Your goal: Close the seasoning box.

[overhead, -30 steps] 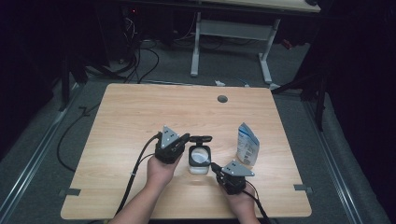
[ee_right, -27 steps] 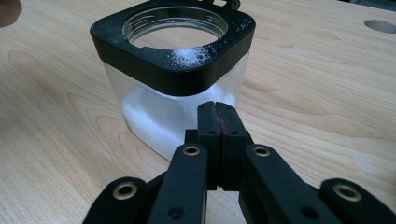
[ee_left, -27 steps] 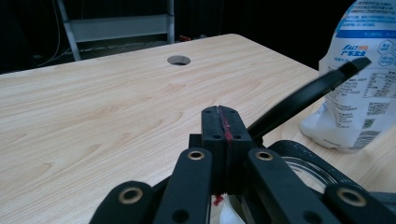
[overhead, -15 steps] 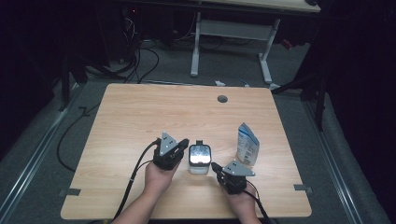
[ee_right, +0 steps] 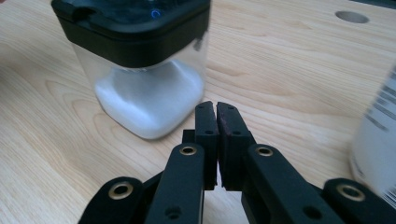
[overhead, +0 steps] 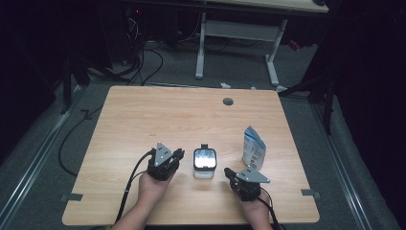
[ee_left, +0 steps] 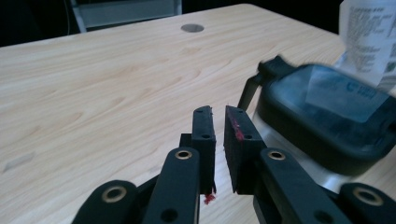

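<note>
The table (overhead: 158,120) is pale wood-grain laminate, smooth with a matt sheen. The container (overhead: 204,163) has clear glossy plastic walls, a black plastic lid with a shiny window and white powder inside. To its right, the pouch (overhead: 253,147) looks like printed white paper or film.

- We saw our left gripper (overhead: 175,155) was black, with a grey three-cornered plate on top and a black cable trailing behind.
- Our right gripper (overhead: 229,173) was built the same.
- Our jaws carried brass-ringed screw holes; the left pads (ee_left: 239,135) bore red smears.
- Our forearms showed no sleeves.
</note>
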